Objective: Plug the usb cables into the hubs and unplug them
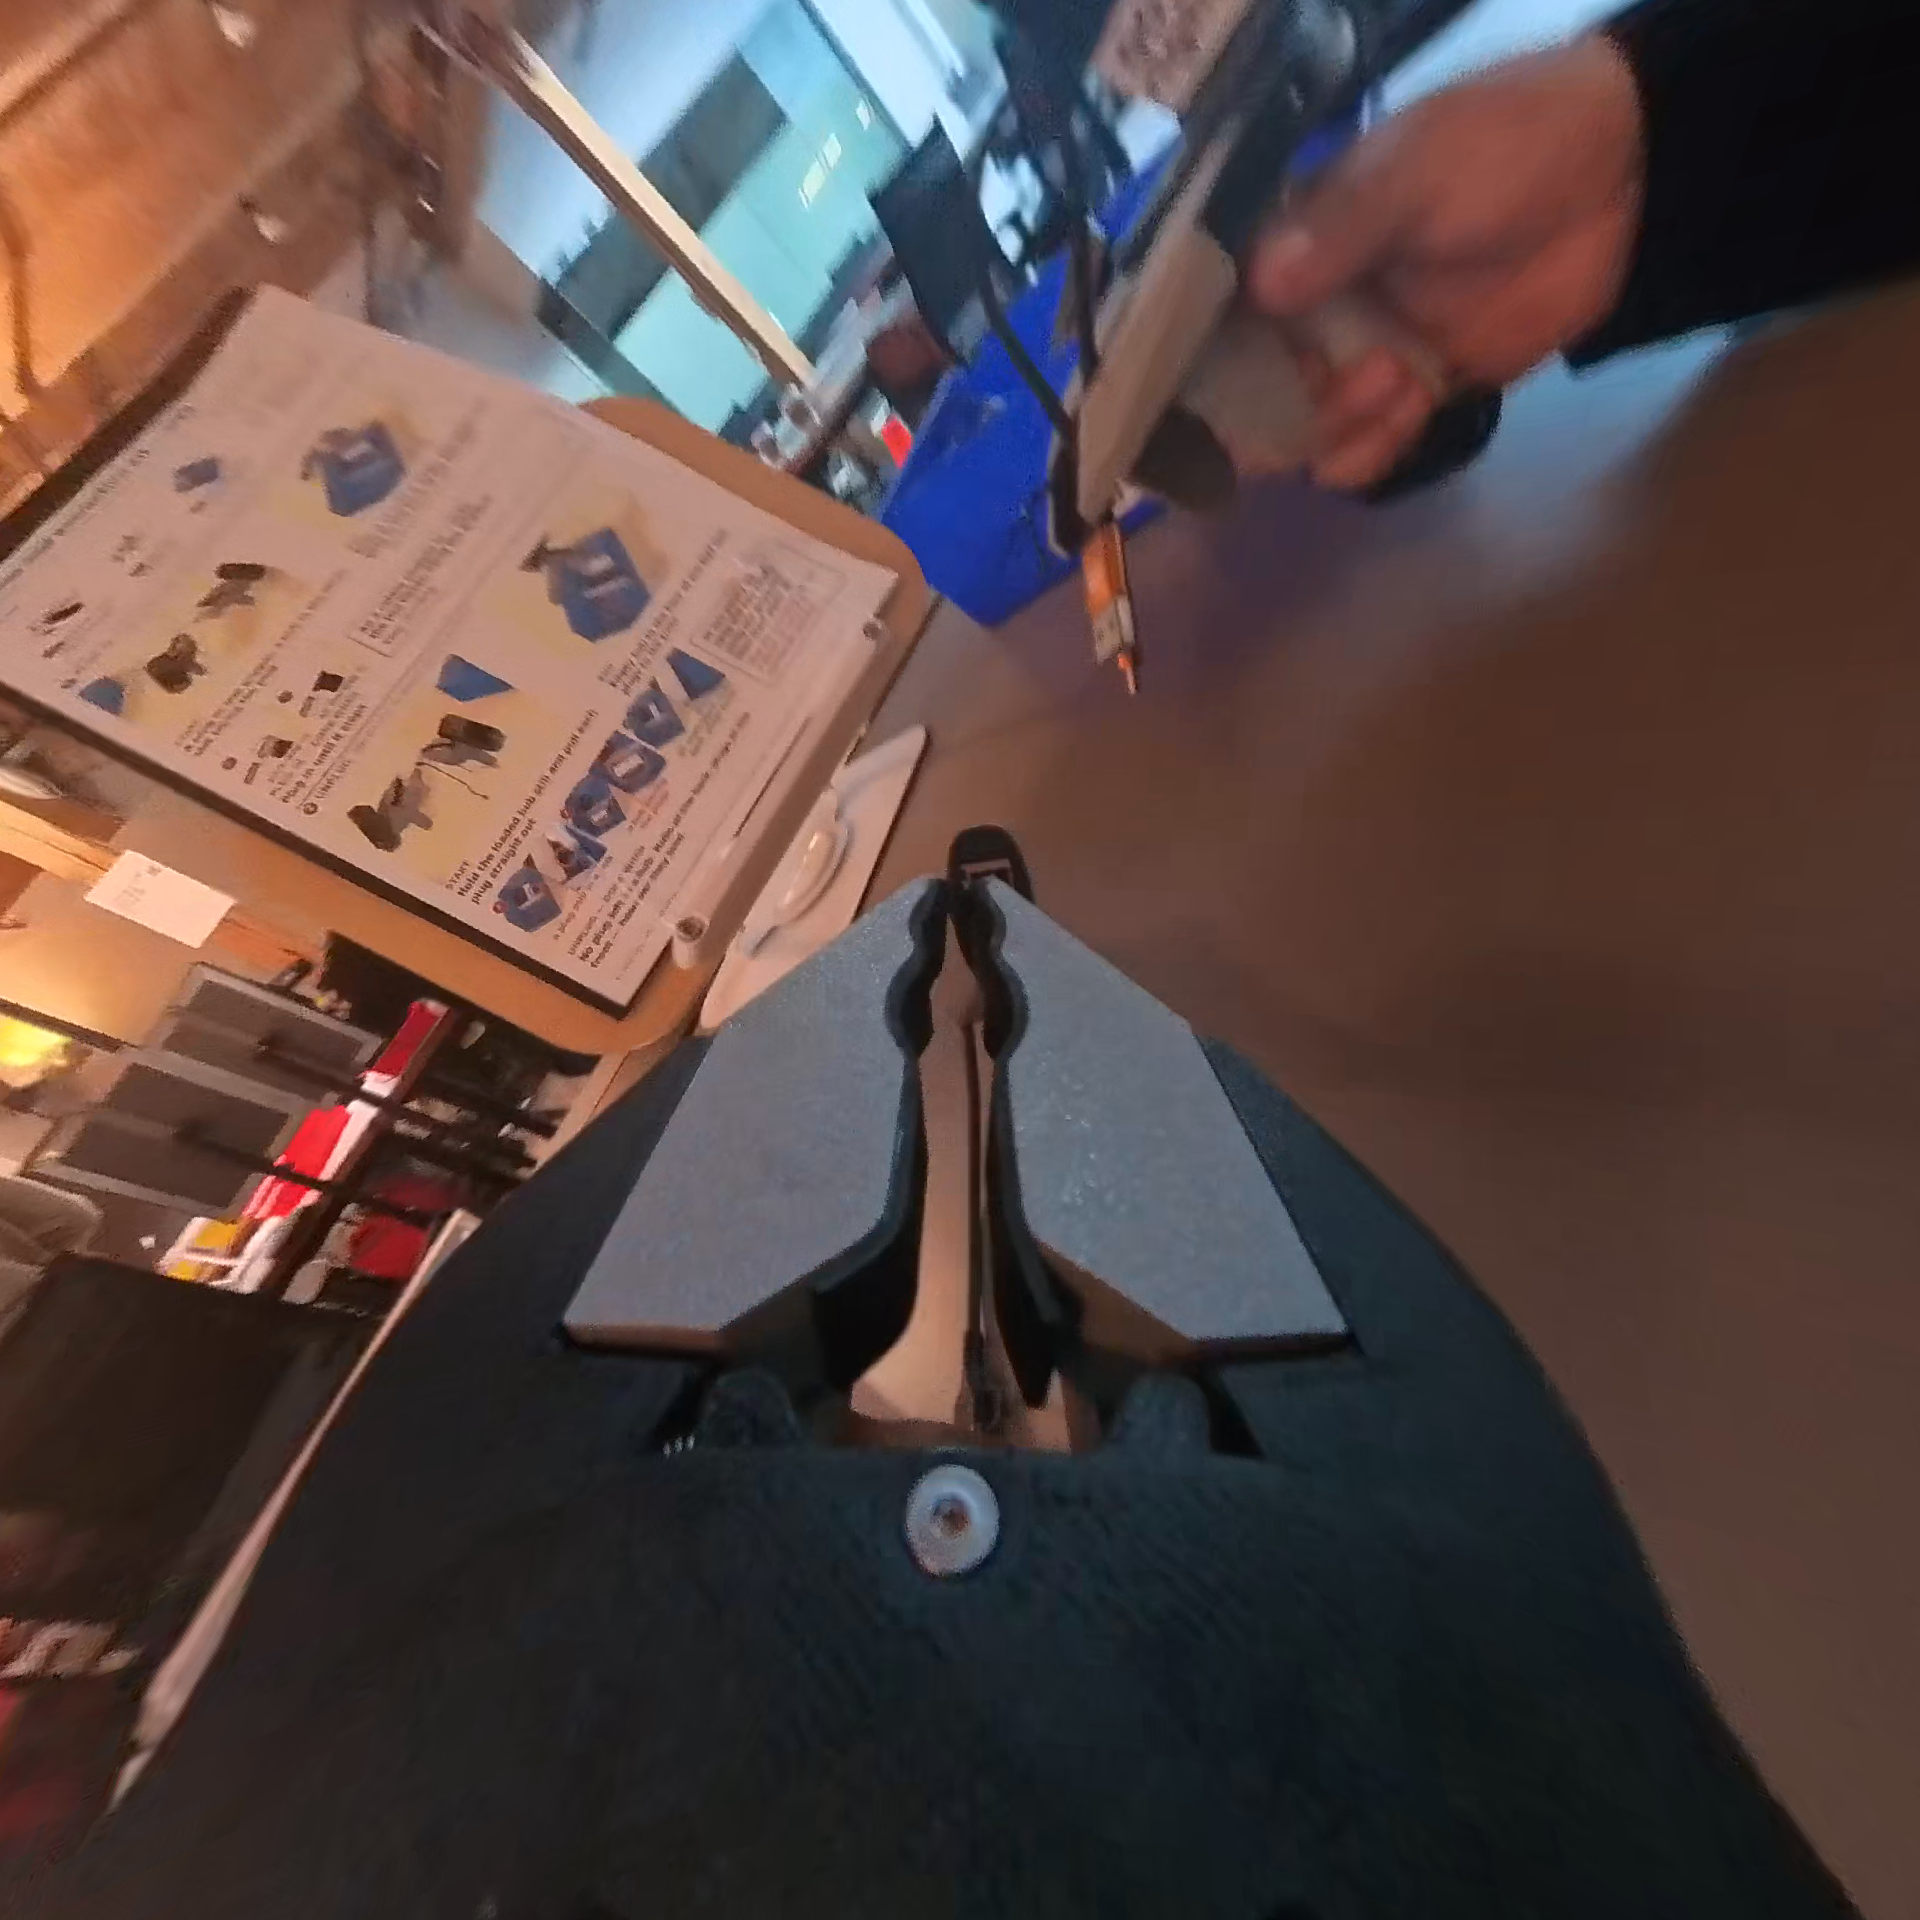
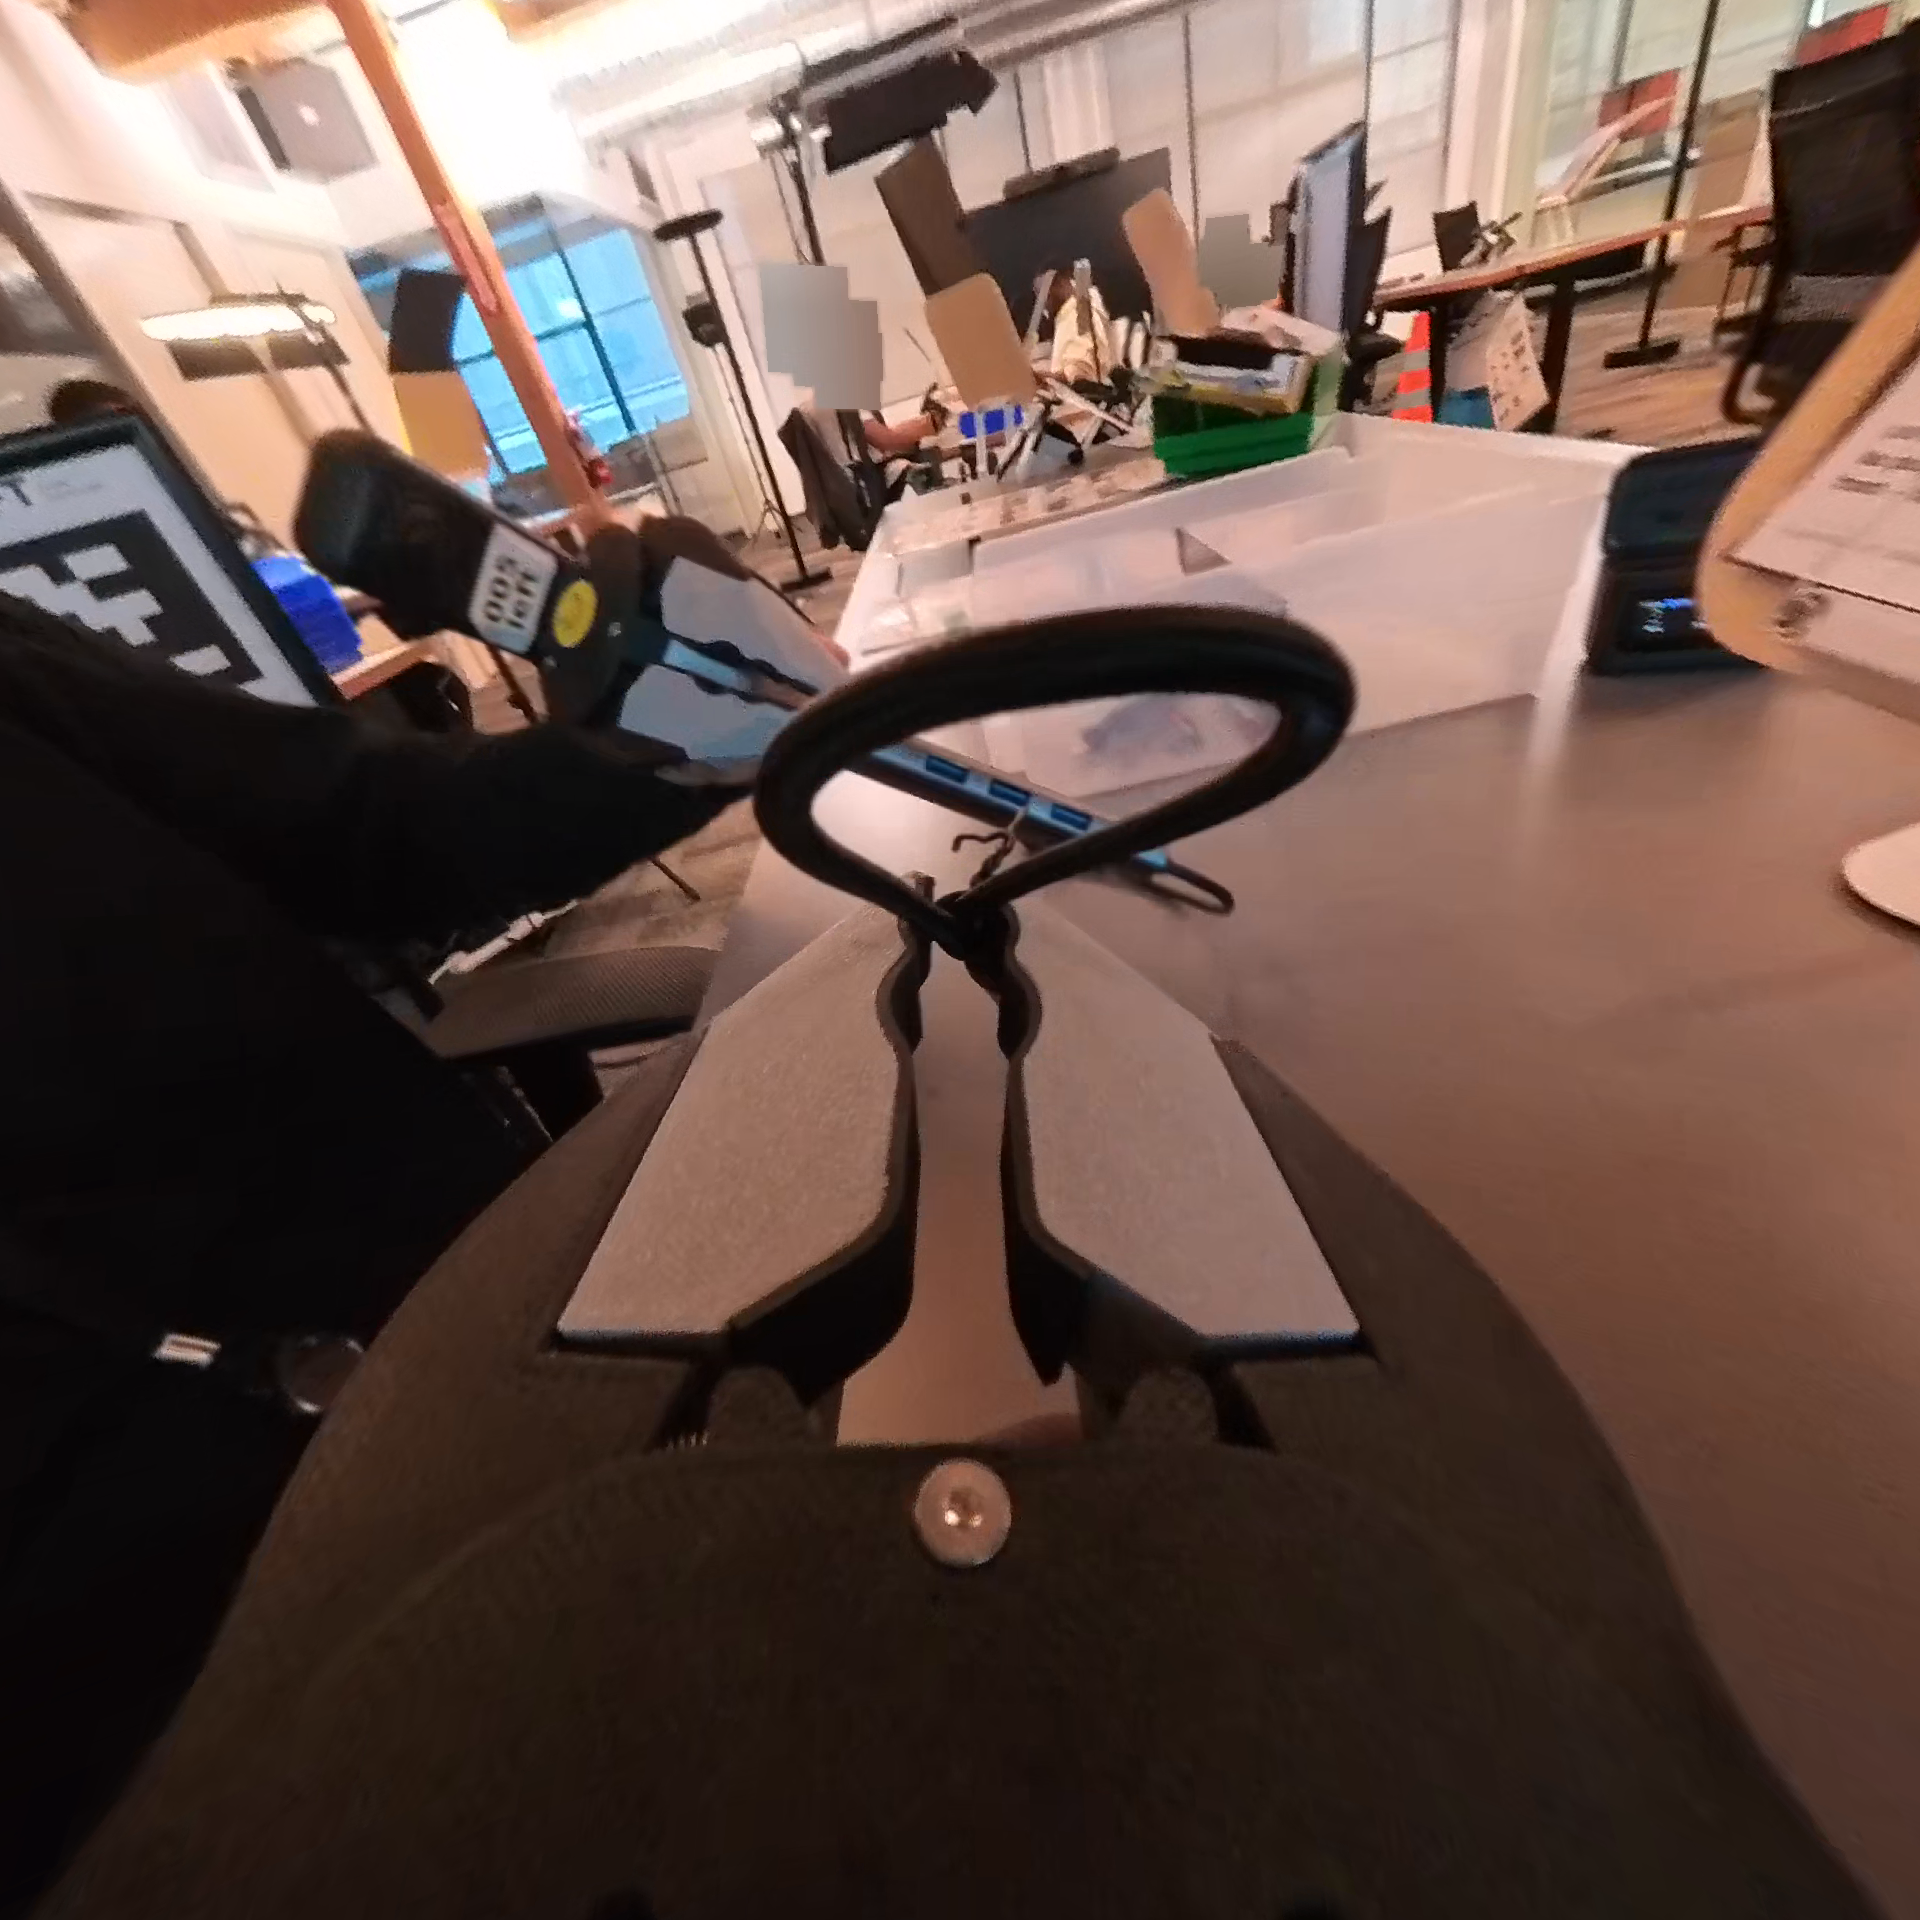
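My left gripper [image 1: 971, 899] is shut on a slim dark USB hub [image 1: 984, 854], seen end-on between its fingertips. In the right wrist view the same gripper [image 2: 821, 681] holds the hub [image 2: 1003, 795] out over the table, its row of blue ports facing me. My right gripper [image 2: 961, 935] is shut on a looped black USB cable [image 2: 1049, 634], pinched where a twist tie binds it. In the left wrist view the right gripper [image 1: 1091, 499] is blurred at the upper right in a hand [image 1: 1455, 239], with an orange plug [image 1: 1110, 608] hanging below it. The two grippers are apart.
A dark table [image 1: 1455, 1039] lies under both grippers. An illustrated sheet on a wooden board [image 1: 416, 623] stands to the left on a white base [image 2: 1886, 883]. A blue bin [image 1: 987, 520], a white divided tray [image 2: 1299, 582] and a black box with a small screen [image 2: 1662, 582] are farther back. The grippers' ends are close to 11 cm from one another.
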Demonstrator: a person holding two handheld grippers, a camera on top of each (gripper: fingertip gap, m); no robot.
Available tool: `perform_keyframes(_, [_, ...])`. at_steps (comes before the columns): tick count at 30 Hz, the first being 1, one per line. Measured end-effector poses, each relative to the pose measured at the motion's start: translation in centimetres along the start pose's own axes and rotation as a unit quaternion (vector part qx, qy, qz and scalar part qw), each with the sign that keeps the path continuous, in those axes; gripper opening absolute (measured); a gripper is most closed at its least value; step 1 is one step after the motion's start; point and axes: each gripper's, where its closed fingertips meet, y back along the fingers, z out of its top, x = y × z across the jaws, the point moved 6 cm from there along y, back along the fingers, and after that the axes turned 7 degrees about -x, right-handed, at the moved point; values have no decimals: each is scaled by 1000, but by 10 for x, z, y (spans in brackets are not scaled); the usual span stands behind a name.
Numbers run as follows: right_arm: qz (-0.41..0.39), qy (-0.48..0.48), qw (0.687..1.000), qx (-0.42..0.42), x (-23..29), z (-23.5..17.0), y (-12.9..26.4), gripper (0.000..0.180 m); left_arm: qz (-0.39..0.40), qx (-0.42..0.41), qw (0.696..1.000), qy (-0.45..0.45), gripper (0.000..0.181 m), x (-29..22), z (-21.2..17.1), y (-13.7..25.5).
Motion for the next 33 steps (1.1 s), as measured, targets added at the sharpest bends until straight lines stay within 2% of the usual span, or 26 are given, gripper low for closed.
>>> perform_keyframes(1, [5, 0, 1000, -7, 4, -1, -7, 7, 7, -19, 1000, 18, 1, 0, 1, 1])
perform_keyframes(6, [-4, 36, 999, 29, 6, -12, -20, 7, 29, -86, 990, 108, 1, -8, 8, -3])
perform_keyframes(9, [20, 25, 999, 37, 8, -13, -12, 7, 16, -118, 969, 214, 1, -4, 3, -2])
perform_keyframes(13, [13, 99, 993, 67, 14, -12, -8, 7, -27, -144, 934, 326, 2, 6, -12, 5])
perform_keyframes(17, [34, 170, 978, 115, 28, -25, -19, 7, -108, -165, 937, 290, 2, -5, -13, 16])
perform_keyframes(20, [18, 207, 966, 157, 28, -41, -31, 7, -141, -164, 941, 260, 2, -12, -14, 18])
perform_keyframes(27, [-32, 278, 943, 180, 25, -49, -40, 7, -153, -173, 930, 285, 3, -17, -21, 16])
perform_keyframes(33, [-39, 318, 929, 186, 31, -50, -43, 7, -166, -165, 929, 287, 3, -20, -21, 9])
